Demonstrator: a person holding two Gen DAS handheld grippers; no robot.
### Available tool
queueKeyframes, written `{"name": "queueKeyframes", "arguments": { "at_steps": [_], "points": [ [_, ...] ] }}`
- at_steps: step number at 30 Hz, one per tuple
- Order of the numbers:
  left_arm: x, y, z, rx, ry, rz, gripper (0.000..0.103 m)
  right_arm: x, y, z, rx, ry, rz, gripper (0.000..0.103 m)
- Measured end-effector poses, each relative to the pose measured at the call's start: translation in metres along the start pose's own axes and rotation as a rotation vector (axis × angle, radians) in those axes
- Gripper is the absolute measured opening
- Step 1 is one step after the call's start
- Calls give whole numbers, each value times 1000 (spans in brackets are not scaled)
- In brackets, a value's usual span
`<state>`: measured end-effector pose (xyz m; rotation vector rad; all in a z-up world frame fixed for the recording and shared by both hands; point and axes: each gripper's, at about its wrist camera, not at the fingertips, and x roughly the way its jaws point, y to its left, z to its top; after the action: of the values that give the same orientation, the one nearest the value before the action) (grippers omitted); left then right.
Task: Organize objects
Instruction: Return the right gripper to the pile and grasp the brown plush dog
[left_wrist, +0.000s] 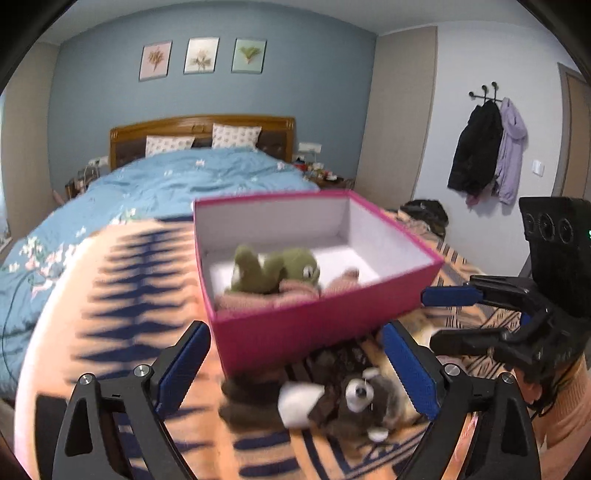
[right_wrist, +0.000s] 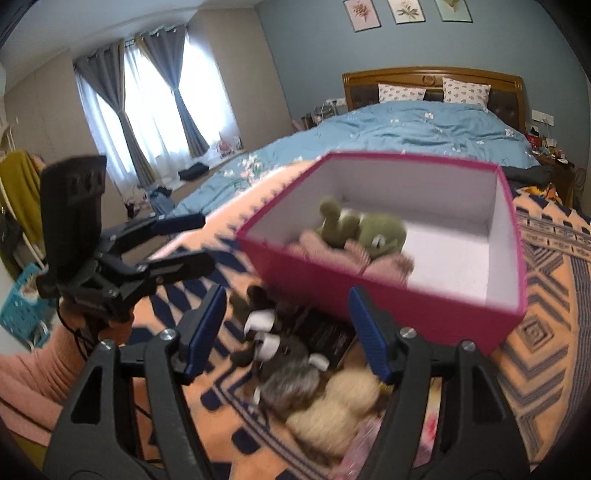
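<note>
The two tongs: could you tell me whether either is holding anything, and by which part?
Nothing is held. The left tongs and right tongs both stand open above the grey raccoon plush lying before the pink box.

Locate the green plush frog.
In both wrist views the green plush frog lies inside the open pink cardboard box, at its near-left end, atop pink knitted fabric.

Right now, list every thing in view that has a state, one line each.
pink box: open, no lid, on the blanket.
green plush: lying inside the box.
raccoon plush: outside, lying on the patterned blanket in front of the box.
cream plush: outside, beside the raccoon.
left gripper: open, empty.
right gripper: open, empty.
</note>
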<state>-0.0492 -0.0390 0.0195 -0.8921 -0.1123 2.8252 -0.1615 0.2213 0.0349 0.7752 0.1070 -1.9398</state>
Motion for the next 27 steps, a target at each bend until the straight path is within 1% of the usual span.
{"name": "queueKeyframes", "arguments": {
  "at_steps": [3,7,8,10,15,19,21,23,27],
  "points": [
    [5,3,-15,-12,31,32,96,11,5,-19,-20,42,-23,70],
    [9,11,-32,-47,67,13,96,32,10,-41,-29,109,-63,70],
    [8,12,-35,-51,71,15,96,36,9,-47,-27,126,-59,70],
    [7,13,-41,-55,74,25,96,43,11,-54,-37,147,-82,70],
    [10,19,-53,-81,99,15,96,58,14,-64,-44,175,-109,70],
    [15,17,-58,-77,119,13,96,71,16,-70,-62,189,-157,70],
    [16,15,-60,-67,123,12,96,71,16,-71,-66,178,-166,67],
    [18,14,-62,-70,129,2,96,68,12,-70,-52,167,-151,55],
    [22,11,-64,-68,140,-11,96,60,9,-64,-40,151,-130,51]
  ]
}}
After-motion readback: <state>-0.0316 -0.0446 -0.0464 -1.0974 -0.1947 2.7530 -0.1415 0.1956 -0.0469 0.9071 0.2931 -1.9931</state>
